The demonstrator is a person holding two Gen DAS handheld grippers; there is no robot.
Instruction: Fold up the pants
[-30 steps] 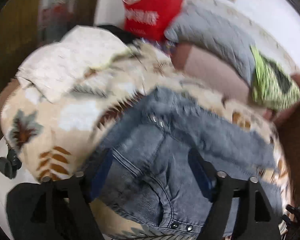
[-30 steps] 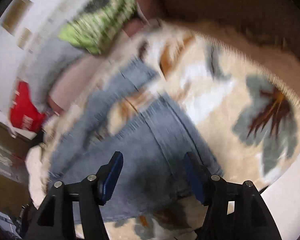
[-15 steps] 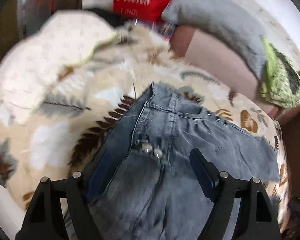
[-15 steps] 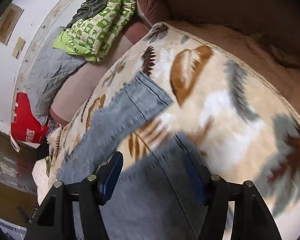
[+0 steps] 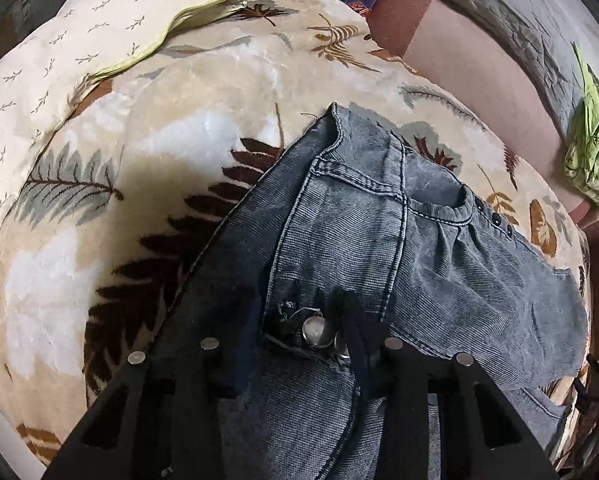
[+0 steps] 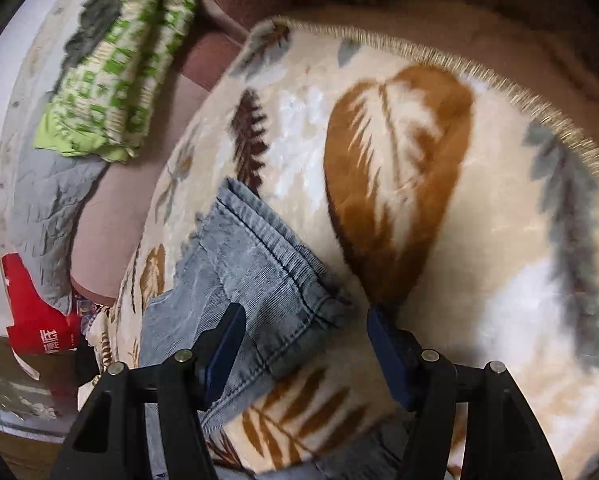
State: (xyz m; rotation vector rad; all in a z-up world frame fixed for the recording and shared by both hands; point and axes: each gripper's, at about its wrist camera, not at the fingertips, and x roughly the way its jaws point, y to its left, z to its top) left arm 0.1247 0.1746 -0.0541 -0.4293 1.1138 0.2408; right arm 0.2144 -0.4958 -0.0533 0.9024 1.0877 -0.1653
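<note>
The pants point(image 5: 399, 240) lie spread on a plush leaf-print blanket point(image 5: 139, 160), waistband toward 12 o'clock in the left wrist view and the body running down to 6 o'clock under the left gripper point(image 5: 303, 340). Its jaws stand apart over the fly, a strip of denim and two round metal buttons point(image 5: 317, 330) lying between them; whether the pads touch the cloth I cannot tell. The fabric is grey-blue ribbed denim with doubled seams, a gathered pocket edge and a row of small dark rivets point(image 5: 495, 218) at 2 o'clock.

In the right wrist view a pant leg point(image 6: 259, 264) reaches from 7 o'clock up to its stitched hem point(image 6: 255, 208) near the centre. The right gripper point(image 6: 303, 340) has its jaws spread, released: the left blue pad sits over the leg's denim, the right pad over bare blanket.

The blanket is cream fleece with brown, rust and grey fern leaves and a fringed edge point(image 6: 499, 80). A green-and-white patterned cloth point(image 6: 119, 60) lies at 10 o'clock, a red bag point(image 6: 31, 312) at 8 o'clock.
</note>
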